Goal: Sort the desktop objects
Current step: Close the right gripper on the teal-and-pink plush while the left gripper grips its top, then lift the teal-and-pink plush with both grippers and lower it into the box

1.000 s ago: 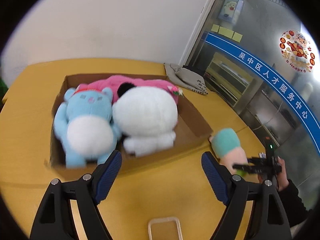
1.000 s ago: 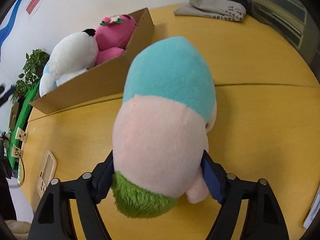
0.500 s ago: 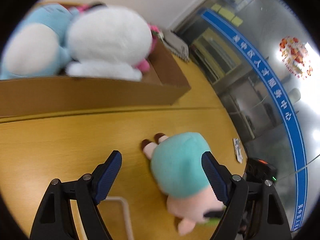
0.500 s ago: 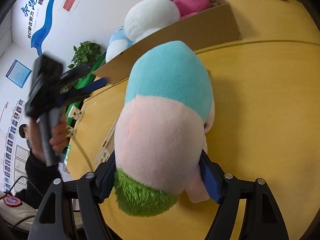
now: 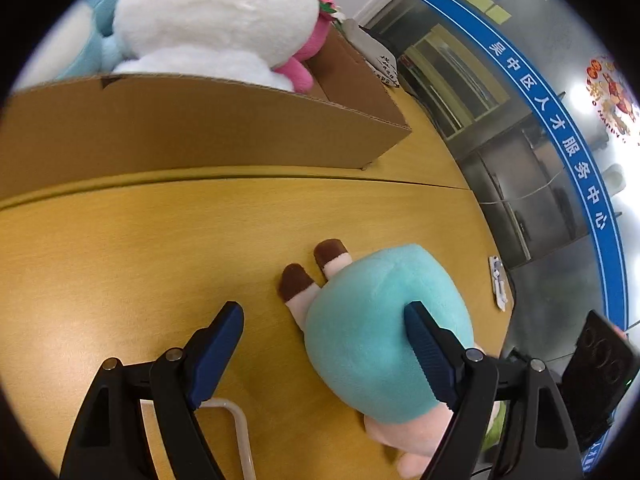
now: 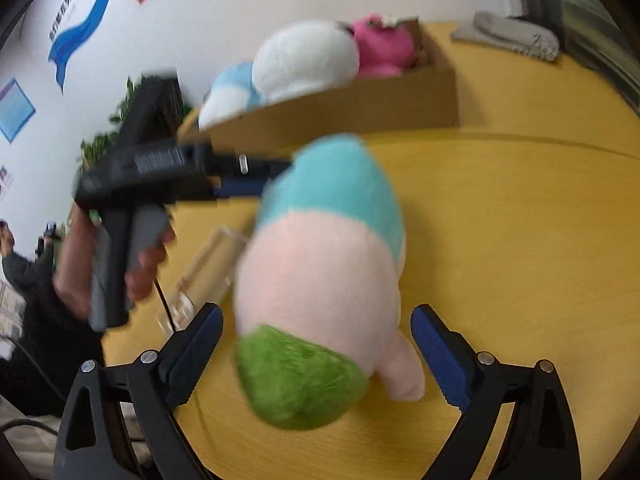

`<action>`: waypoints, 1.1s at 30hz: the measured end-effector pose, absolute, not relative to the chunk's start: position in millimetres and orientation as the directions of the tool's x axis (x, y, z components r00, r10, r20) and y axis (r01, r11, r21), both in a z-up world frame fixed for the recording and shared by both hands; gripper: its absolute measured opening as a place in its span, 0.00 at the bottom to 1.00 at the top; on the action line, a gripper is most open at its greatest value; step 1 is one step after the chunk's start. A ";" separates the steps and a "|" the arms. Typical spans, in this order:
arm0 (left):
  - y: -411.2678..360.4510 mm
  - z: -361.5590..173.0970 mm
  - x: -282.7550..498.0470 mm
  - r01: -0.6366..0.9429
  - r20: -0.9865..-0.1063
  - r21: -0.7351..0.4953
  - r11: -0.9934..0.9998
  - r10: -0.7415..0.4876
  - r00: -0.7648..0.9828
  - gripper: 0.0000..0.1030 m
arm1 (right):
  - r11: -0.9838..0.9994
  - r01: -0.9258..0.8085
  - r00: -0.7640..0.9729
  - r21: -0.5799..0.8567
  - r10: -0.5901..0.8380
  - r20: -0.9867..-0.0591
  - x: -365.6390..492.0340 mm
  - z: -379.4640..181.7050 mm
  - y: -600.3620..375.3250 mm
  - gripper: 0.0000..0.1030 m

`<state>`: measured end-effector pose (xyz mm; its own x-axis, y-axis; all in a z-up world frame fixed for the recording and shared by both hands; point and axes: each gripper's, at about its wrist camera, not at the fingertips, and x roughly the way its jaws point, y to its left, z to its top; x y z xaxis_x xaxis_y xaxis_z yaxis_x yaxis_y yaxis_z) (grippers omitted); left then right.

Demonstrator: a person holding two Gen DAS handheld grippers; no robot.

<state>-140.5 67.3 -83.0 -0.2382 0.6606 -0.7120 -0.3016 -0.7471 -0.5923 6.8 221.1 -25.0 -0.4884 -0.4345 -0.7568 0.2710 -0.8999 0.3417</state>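
A plush doll with a teal body, pink head and green hair [image 5: 384, 320] [image 6: 324, 268] lies on the yellow table [image 5: 160, 248]. My left gripper [image 5: 324, 340] is open, its right finger resting on the doll's teal body; it also shows in the right wrist view [image 6: 248, 178] at the doll's left side. My right gripper [image 6: 316, 344] is open around the doll's head, fingers apart from it. A cardboard box [image 5: 192, 128] [image 6: 360, 112] behind holds a white plush [image 5: 216, 20], a blue plush [image 6: 232, 92] and a pink plush [image 6: 380, 48].
A clear plastic case [image 6: 204, 272] [image 5: 236, 432] lies on the table beside the doll. A folded grey cloth [image 6: 508, 36] sits at the table's far side. A small white item [image 5: 498, 284] lies near the table's right edge.
My right gripper has opened and let go of the doll, which now lies on the table. My left gripper has moved in low over the doll's teal body.
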 end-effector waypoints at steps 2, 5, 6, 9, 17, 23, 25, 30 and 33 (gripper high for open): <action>65.2 -79.2 -139.3 -0.298 -0.699 -0.602 -0.741 0.669 -0.253 0.81 | -0.926 0.261 -0.507 0.272 -0.371 -0.778 4.1 -22.2 212.2 0.98; 65.2 -68.8 -137.8 -0.308 -0.677 -0.612 -0.728 0.684 -0.272 0.81 | -0.937 0.250 -0.431 0.244 -0.333 -0.839 -0.2 -57.0 198.9 0.87; 66.3 -63.3 -136.2 -0.317 -0.671 -0.611 -0.725 0.687 -0.280 0.81 | -0.941 0.234 -0.419 0.245 -0.325 -0.848 1.9 -67.1 197.8 0.87; 75.6 -48.2 -131.4 -0.356 -0.669 -0.584 -0.729 0.681 -0.298 0.81 | -0.961 0.207 -0.433 0.184 -0.258 -0.863 10.0 -82.8 191.7 0.80; 102.6 -71.2 -137.0 -0.337 -0.696 -0.595 -0.730 0.678 -0.238 0.81 | -0.964 0.222 -0.453 0.147 -0.235 -0.860 15.9 -87.6 195.5 0.78; 101.4 -69.8 -138.9 -0.330 -0.675 -0.621 -0.711 0.699 -0.237 0.81 | -0.961 0.248 -0.460 0.120 -0.226 -0.859 8.6 -88.9 190.9 0.77; 97.2 -59.4 -136.8 -0.346 -0.631 -0.653 -0.673 0.737 -0.243 0.79 | -0.959 0.258 -0.460 0.116 -0.228 -0.858 7.9 -88.7 189.2 0.77; 116.2 -39.7 -134.1 -0.446 -0.612 -0.617 -0.649 0.752 -0.247 0.80 | -0.953 0.284 -0.458 0.108 -0.234 -0.857 6.2 -88.3 185.0 0.76; 138.9 -56.2 -138.9 -0.459 -0.713 -0.523 -0.718 0.664 -0.227 0.80 | -0.949 0.299 -0.458 0.103 -0.238 -0.857 5.1 -88.0 182.5 0.76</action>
